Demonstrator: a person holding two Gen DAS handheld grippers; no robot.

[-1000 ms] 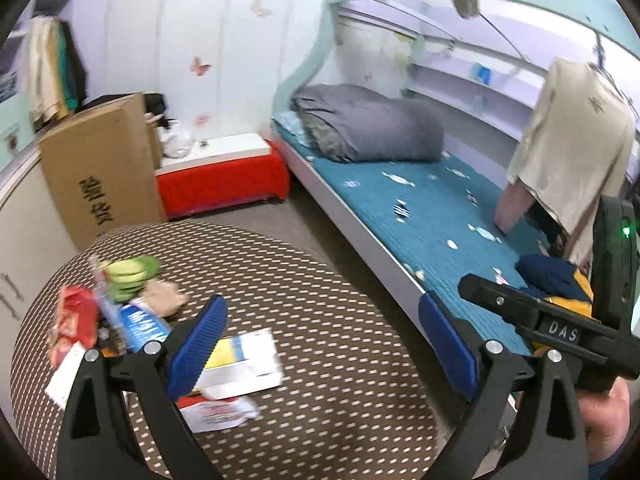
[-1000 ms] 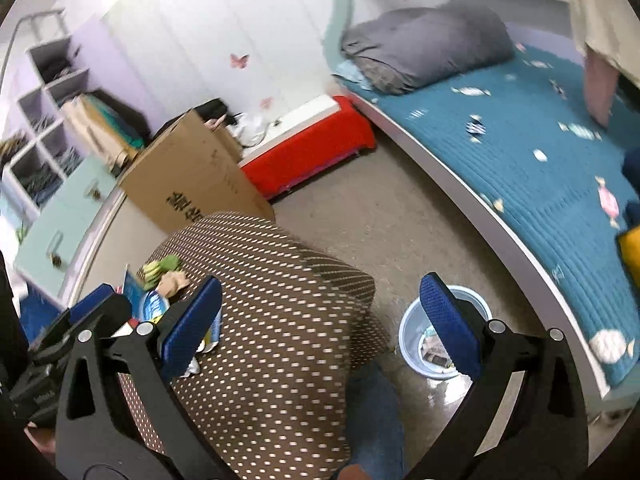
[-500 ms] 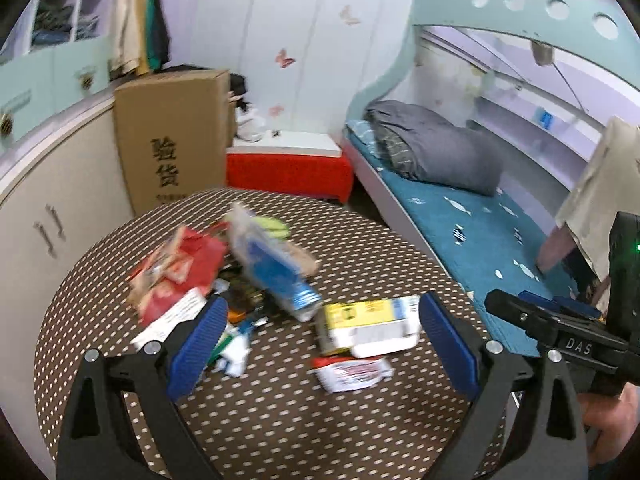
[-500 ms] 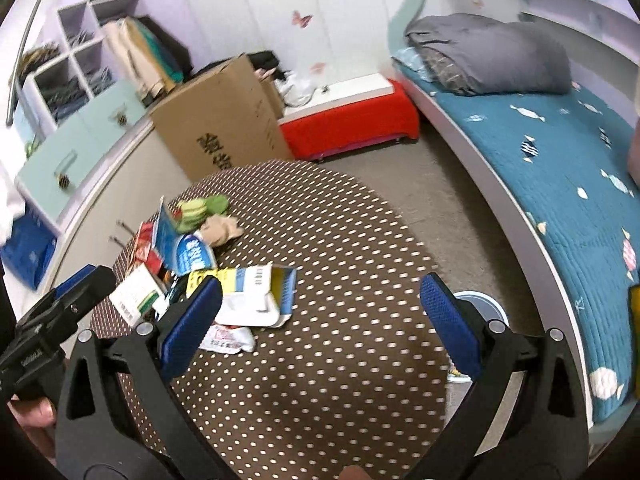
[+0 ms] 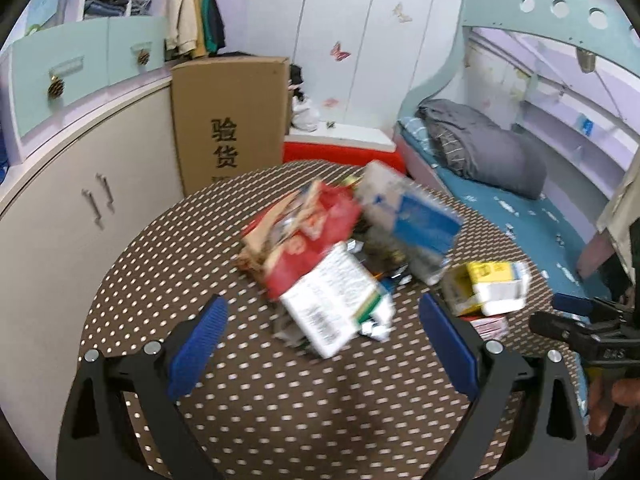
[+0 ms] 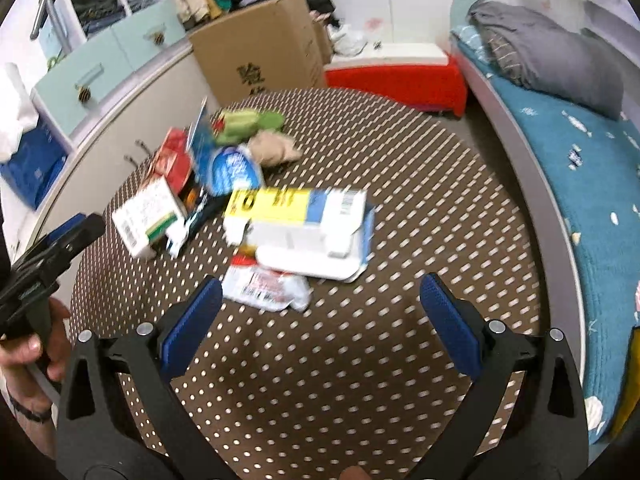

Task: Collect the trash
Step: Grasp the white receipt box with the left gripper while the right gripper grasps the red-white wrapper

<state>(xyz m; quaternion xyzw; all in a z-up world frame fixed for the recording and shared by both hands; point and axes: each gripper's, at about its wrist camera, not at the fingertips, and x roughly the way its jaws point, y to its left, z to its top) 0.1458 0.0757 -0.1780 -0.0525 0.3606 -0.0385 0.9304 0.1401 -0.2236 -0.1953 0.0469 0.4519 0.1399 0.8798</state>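
A pile of trash lies on a round brown polka-dot table (image 5: pixel 224 248). It holds a red snack bag (image 5: pixel 308 240), a white carton (image 5: pixel 332 300), a blue and white bag (image 5: pixel 416 220) and a yellow, blue and white box (image 5: pixel 492 284). In the right wrist view the box (image 6: pixel 304 216) lies in the middle, with a crumpled white and red wrapper (image 6: pixel 268 288) in front of it and green wrappers (image 6: pixel 248 122) behind. My left gripper (image 5: pixel 322 344) is open and empty just before the white carton. My right gripper (image 6: pixel 320 320) is open and empty near the crumpled wrapper.
A cardboard box (image 5: pixel 230 120) and a red bench (image 5: pixel 340 148) stand behind the table. A bed (image 6: pixel 592 152) with a grey pillow runs along the right. White cabinets (image 5: pixel 60 200) stand at the left. Each gripper shows at the edge of the other's view.
Both grippers have swung left and come closer to the trash pile. The floor bin seen earlier in the right wrist view is out of sight. Both stay open.
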